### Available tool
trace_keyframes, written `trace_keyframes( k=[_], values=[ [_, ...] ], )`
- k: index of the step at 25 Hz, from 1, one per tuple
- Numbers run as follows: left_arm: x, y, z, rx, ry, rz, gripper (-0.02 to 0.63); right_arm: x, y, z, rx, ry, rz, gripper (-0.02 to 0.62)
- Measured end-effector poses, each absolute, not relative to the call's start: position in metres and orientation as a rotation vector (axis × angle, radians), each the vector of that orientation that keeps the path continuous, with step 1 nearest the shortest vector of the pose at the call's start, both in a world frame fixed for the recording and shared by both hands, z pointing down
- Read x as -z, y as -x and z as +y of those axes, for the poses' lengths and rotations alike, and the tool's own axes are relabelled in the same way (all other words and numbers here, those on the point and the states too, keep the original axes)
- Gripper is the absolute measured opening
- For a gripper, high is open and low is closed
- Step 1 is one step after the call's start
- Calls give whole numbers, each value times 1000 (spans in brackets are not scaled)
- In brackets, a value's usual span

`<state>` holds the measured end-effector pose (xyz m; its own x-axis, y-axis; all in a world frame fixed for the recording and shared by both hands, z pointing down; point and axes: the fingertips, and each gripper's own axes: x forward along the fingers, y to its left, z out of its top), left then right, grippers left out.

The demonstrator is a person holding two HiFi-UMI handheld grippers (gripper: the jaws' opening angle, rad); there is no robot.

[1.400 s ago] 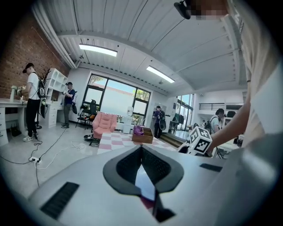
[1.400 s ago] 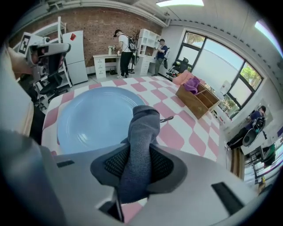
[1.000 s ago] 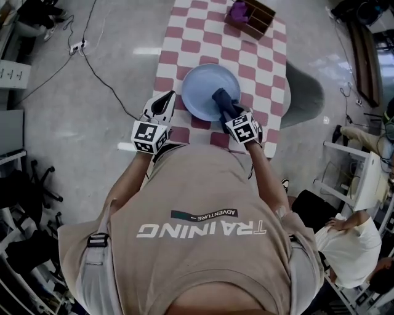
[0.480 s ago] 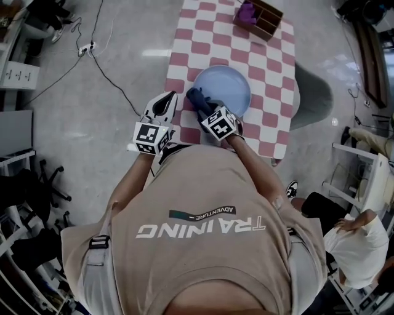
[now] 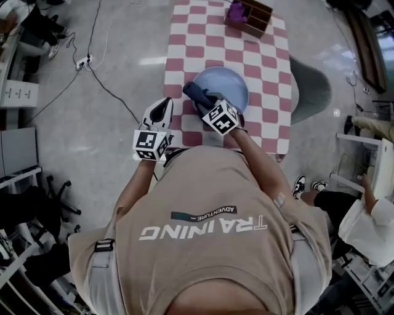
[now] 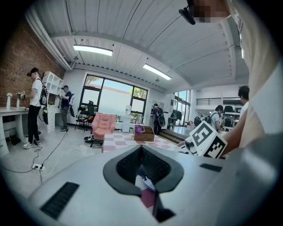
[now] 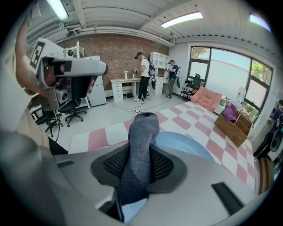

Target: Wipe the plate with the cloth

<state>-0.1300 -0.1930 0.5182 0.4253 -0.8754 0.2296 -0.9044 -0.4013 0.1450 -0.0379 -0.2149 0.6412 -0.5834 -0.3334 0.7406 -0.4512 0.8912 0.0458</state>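
A light blue plate (image 5: 228, 83) lies near the front edge of the pink-and-white checked table (image 5: 271, 55). My right gripper (image 5: 206, 103) is shut on a dark grey cloth (image 5: 196, 93), which rests on the plate's left rim. In the right gripper view the cloth (image 7: 141, 137) runs up between the pads (image 7: 164, 164) and sticks out past them, with the plate (image 7: 183, 142) just behind it. My left gripper (image 5: 166, 104) hangs off the table's left front corner, shut and holding nothing. Its jaws (image 6: 141, 152) meet at the tips.
A wooden box (image 5: 255, 15) with a purple thing (image 5: 237, 11) in it stands at the table's far end. A grey seat (image 5: 311, 80) is to the table's right. Cables (image 5: 92, 61) run over the floor at the left. People stand in the room's background.
My right gripper has carried the cloth leftward across the plate, from its near right part to its left rim. The left gripper has barely shifted.
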Motion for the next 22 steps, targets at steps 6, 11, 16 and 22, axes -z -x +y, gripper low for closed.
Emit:
trace_keyframes(
  k=[6, 11, 16, 22],
  values=[
    [-511, 91, -210, -163, -2538, -1437, 15, -618, -16, -230, -211, -750, -2248, 138],
    [-507, 58, -221, -172, -2607, -1349, 15, -599, -91, -238, -265, -981, -2233, 138],
    [-509, 31, -224, -184, -2633, -1300, 15, -601, -176, -229, -358, -1186, -2145, 138],
    [-509, 13, -223, -190, -2633, -1271, 15, -616, -253, -203, -456, -1335, -2049, 138]
  ],
)
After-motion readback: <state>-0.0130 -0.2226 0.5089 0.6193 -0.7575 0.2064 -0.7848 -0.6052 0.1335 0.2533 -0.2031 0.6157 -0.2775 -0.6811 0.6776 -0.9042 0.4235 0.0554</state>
